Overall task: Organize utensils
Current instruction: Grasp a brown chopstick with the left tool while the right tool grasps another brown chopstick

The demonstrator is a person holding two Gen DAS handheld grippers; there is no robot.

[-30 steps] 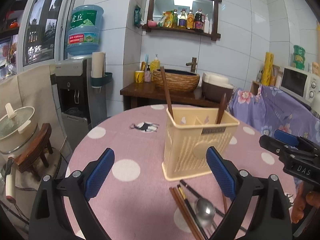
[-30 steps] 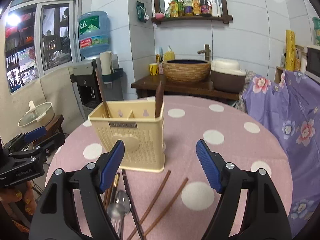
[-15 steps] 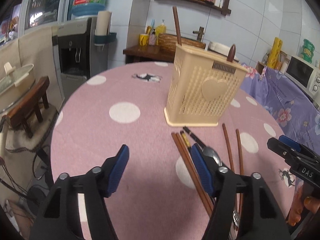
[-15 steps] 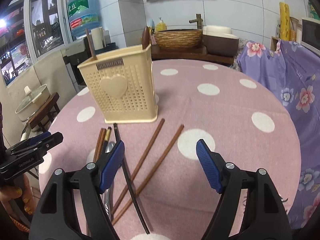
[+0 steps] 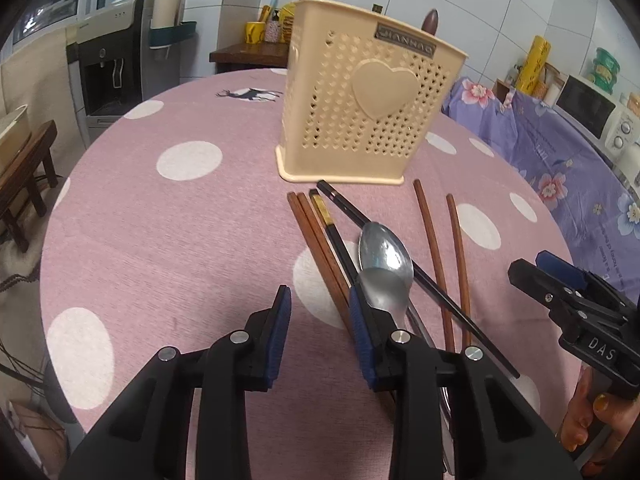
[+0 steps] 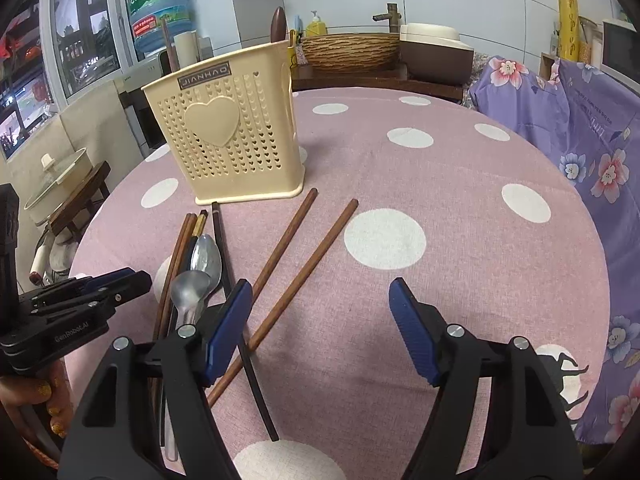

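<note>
**Both grippers over loose utensils, nothing grasped**

Round table [image 6: 460,184] with pink, white-dotted cloth filled both views. Cream perforated utensil holder [image 5: 362,92] stood upright near table centre; two dark handles rose from it. Just in front of its base lay the loose utensils: a pair of brown chopsticks [image 6: 304,256] spread apart, a second brown pair [image 5: 316,240] side by side, black chopsticks [image 5: 420,276] crossing under two stacked metal spoons [image 5: 386,268]. Left gripper [image 5: 320,316] hovered low, jaws narrowly apart and empty, its right finger beside the spoon bowls and second pair. Right gripper [image 6: 320,320] was wide open and empty, its left finger above the spread pair.
</note>
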